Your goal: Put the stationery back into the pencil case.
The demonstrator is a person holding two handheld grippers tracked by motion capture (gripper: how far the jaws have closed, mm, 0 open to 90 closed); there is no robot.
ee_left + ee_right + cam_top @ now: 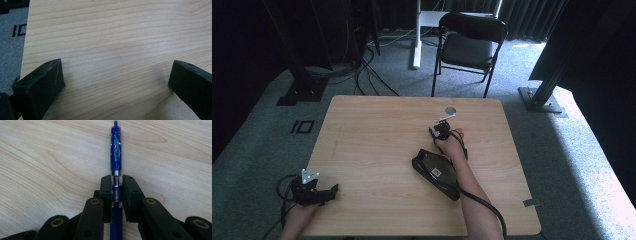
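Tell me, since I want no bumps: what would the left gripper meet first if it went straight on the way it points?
Probably nothing: ahead of the left gripper lies bare table, as far as its view shows.

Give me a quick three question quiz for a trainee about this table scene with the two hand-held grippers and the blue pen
1. What does the right gripper hold?
2. True or false: the left gripper is clamped on something.
3. The black case lies: A) under the right forearm, B) on the chair.

Key:
1. The blue pen, clamped between its jaws.
2. False; its jaws stand apart over bare table.
3. A.
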